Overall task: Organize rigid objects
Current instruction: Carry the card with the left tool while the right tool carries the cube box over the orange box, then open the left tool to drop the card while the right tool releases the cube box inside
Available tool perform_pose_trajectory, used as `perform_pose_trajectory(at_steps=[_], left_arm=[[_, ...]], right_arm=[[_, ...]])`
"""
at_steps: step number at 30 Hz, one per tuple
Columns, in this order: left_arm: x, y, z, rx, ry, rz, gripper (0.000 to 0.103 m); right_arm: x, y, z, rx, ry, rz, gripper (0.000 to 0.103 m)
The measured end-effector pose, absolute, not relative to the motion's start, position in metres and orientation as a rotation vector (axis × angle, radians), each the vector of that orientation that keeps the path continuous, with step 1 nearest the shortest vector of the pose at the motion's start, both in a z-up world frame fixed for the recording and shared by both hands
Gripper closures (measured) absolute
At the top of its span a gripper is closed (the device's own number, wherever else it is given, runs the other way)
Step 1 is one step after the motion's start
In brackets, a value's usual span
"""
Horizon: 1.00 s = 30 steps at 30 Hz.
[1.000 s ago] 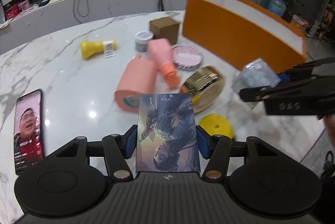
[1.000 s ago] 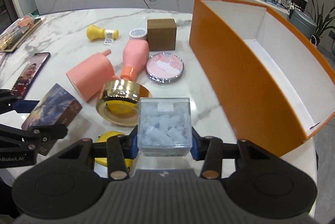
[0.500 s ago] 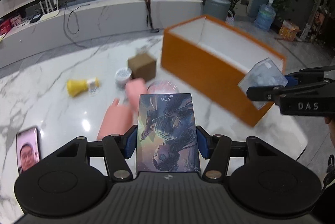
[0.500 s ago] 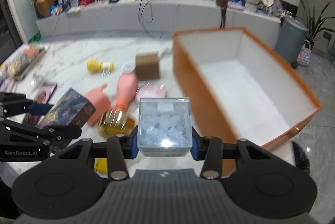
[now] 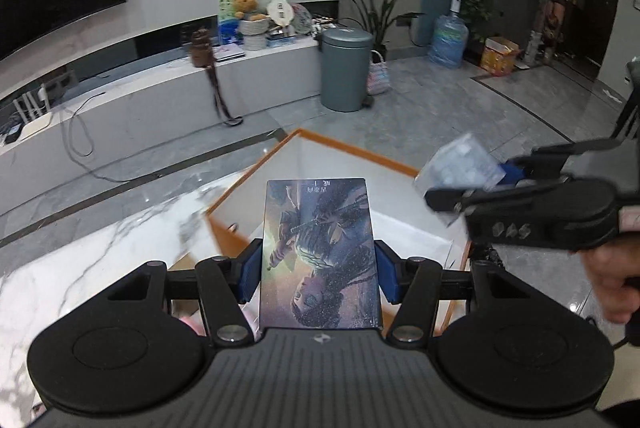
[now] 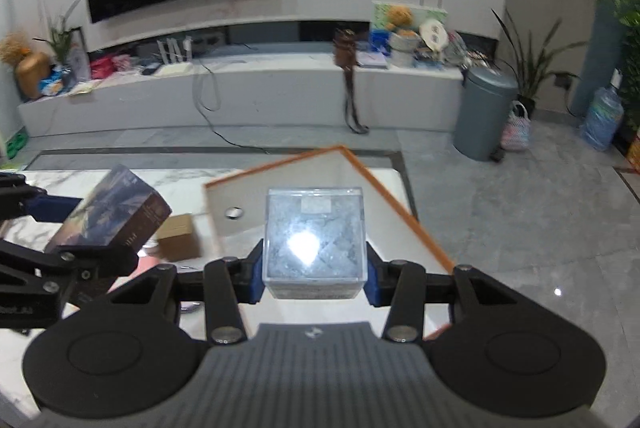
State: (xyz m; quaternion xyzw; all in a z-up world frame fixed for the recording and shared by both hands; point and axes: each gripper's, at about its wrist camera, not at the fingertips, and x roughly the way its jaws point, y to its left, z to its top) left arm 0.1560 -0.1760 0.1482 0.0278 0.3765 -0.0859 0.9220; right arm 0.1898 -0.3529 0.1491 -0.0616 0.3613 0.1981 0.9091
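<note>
A small brown box [image 6: 179, 236] sits on the marble table [image 6: 176, 187] left of the orange box [image 6: 384, 195]. The left gripper [image 5: 319, 274] clamps an illustrated card box [image 5: 319, 254]; the right gripper [image 6: 315, 276] clamps a clear cube [image 6: 315, 240]; both hang above the orange box's white inside.

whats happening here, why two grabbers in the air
A person is tidying a marble table using a handheld gripper in each hand. The left gripper is shut on a flat illustrated box, and the right gripper is shut on a clear plastic cube. Both are held up over the open orange box, whose white inside shows beneath them. Neither item has been released. A small brown carton sits on the table beside the orange box.
</note>
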Motion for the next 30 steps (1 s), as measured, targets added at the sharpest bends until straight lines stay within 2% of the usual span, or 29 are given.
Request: perform_pose_trajectory(at_steps=[8, 16, 30], left_arm=[[0.215, -0.201, 0.120, 0.022, 0.826, -0.181, 0.038], [0.270, -0.202, 0.073, -0.028, 0.958, -0.179, 0.038], [0.284, -0.219, 0.019, -0.038, 1.075, -0.150, 0.038]], right_arm=[[0.235, -0.370, 0.101, -0.116, 0.869, 0.371, 0.058], [0.260, -0.363, 0.056, -0.183, 0.960, 0.348, 0.058], [0.267, -0.346, 0.010, -0.355, 1.071, 0.395, 0.058]])
